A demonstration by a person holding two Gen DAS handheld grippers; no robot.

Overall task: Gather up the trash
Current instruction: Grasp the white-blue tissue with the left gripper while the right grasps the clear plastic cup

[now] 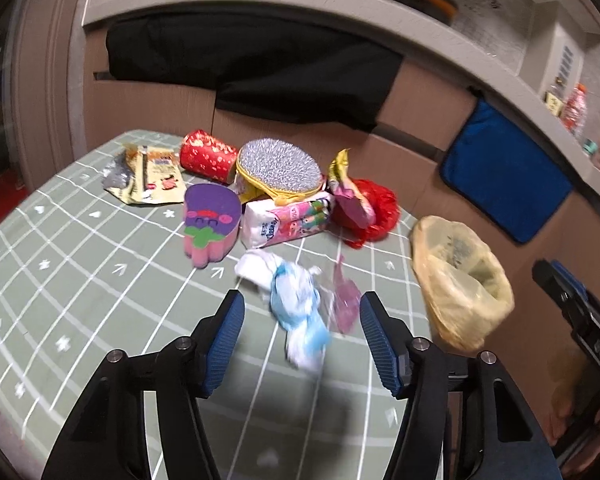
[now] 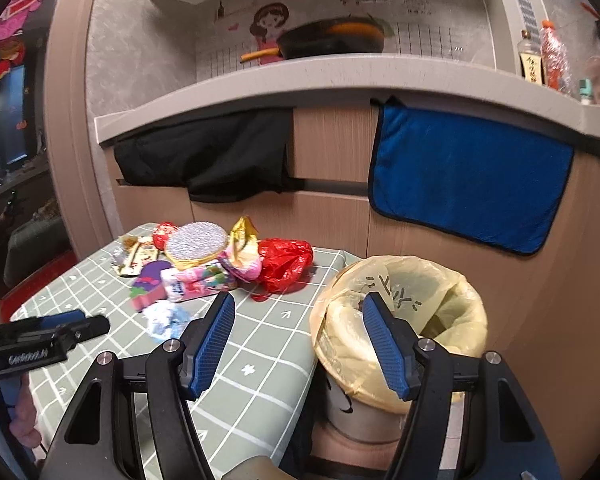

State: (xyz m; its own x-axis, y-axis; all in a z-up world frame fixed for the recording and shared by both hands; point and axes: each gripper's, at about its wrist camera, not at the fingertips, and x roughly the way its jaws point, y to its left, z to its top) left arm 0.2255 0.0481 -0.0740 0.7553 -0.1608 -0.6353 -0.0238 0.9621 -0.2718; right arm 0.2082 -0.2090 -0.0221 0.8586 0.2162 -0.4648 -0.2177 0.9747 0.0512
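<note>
My left gripper (image 1: 302, 316) is open above the green checked table (image 1: 80, 264), with a crumpled white and blue wrapper (image 1: 296, 308) and a clear pink wrapper (image 1: 344, 300) lying between its fingers. Behind them lie a pink tissue pack (image 1: 288, 220), a purple and pink sponge (image 1: 210, 224), a red plastic bag (image 1: 374, 212), a gold wrapper (image 1: 152, 176) and a red paper cup (image 1: 206, 154). My right gripper (image 2: 298, 320) is open and empty, over the table edge beside the bin with a yellow bag (image 2: 404, 312). The bin also shows in the left wrist view (image 1: 460, 280).
A silver scrubber pad (image 1: 280, 166) rests on the pile. Brown cabinets stand behind the table with a black cloth (image 2: 208, 160) and a blue towel (image 2: 468, 176) hanging on them. A counter (image 2: 340, 76) above holds a pan and bottles.
</note>
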